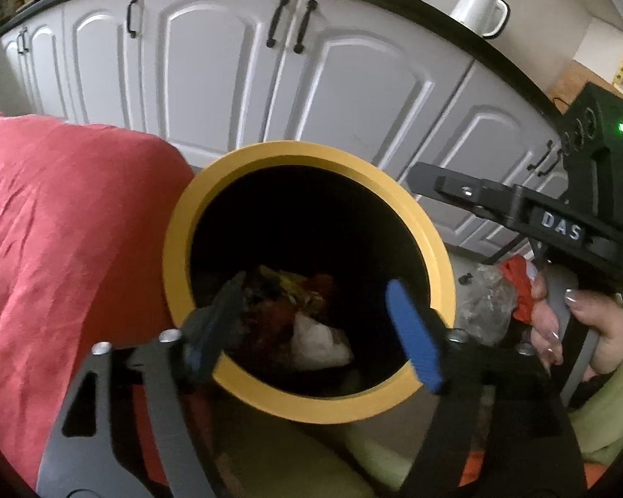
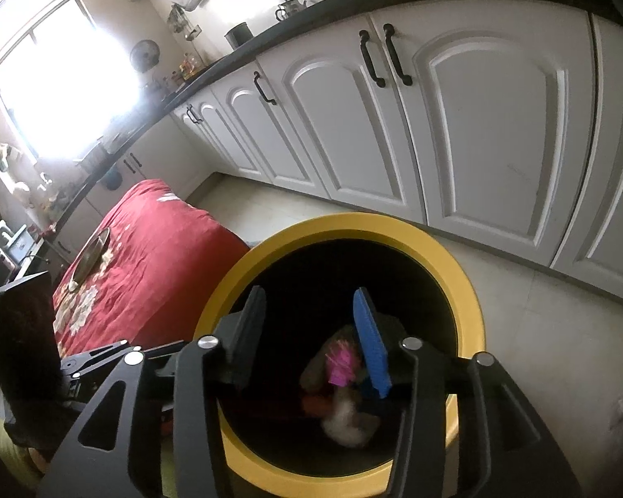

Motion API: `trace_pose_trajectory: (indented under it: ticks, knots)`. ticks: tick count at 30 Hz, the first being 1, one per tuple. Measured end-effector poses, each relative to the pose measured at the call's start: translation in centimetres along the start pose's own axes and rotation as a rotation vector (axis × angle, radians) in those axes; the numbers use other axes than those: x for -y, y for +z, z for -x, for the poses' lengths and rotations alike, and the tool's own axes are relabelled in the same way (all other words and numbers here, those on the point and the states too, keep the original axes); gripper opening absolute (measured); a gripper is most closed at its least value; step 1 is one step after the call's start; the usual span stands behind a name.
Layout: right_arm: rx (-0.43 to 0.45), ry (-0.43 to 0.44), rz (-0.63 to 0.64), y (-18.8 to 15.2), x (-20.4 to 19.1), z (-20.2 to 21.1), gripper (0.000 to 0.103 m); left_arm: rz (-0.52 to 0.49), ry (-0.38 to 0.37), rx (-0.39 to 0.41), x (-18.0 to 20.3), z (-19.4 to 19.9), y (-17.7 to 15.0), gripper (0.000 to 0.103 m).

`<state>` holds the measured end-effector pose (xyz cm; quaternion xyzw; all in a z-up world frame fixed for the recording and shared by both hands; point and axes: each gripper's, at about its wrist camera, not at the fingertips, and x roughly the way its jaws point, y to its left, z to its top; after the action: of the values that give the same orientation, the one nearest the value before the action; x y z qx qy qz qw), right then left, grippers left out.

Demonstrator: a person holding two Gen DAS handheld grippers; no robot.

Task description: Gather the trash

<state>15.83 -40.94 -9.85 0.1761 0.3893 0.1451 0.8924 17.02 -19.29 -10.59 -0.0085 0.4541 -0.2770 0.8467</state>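
Note:
A round bin with a yellow rim (image 1: pixel 178 224) stands on the floor with its mouth open towards me. My left gripper (image 1: pixel 315 294) hangs open over the mouth, nothing between its fingers. Down inside lie a crumpled white wad (image 1: pixel 317 342) and red and yellow wrappers (image 1: pixel 295 290). In the right wrist view my right gripper (image 2: pixel 309 294) is open over the same bin's rim (image 2: pixel 473 311). A blurred pink scrap (image 2: pixel 342 363) shows beside the blue pad (image 2: pixel 371 344), below the tips; whether it touches the pad I cannot tell. A blurred beige lump (image 2: pixel 349 419) lies under it.
A red cloth (image 1: pixel 62 224) covers something low to the bin's left, with a metal dish (image 2: pixel 89 259) on it. White cabinet doors (image 1: pixel 236 83) under a black counter run behind. A hand (image 1: pixel 581 323) grips the right tool beside crumpled clear plastic (image 1: pixel 486 307). A white mug (image 1: pixel 477 10) is on the counter.

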Motion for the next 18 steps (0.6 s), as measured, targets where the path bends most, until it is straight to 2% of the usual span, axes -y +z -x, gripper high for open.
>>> trace_pose_trajectory:
  ticks: [2,6,7,11,13,15,18]
  knots:
    - [0.003,-0.004,0.006,0.0,-0.1,0.1,0.052,0.017,0.018,0.007,-0.6,0.4,0.0,0.079]
    - [0.007,-0.022,0.03,0.0,-0.7,0.3,0.06,0.047,0.054,0.029,-1.8,1.4,0.2,0.092]
    - [0.016,-0.034,0.042,0.0,-1.1,0.5,0.066,0.053,0.065,0.037,-2.0,1.8,0.2,0.092]
    - [0.049,-0.051,0.068,-0.1,-2.5,1.4,0.079,0.091,0.129,0.096,-3.3,4.0,0.4,0.092]
    - [0.074,-0.059,0.083,-0.2,-3.7,1.9,0.092,0.104,0.149,0.124,-4.0,5.2,0.4,0.092]
    - [0.091,-0.065,0.098,-0.3,-4.9,2.3,0.096,0.115,0.176,0.152,-4.7,6.5,0.2,0.092]
    - [0.095,-0.055,0.12,-0.4,-6.8,2.9,0.096,0.139,0.211,0.193,-5.8,8.8,-0.5,0.092]
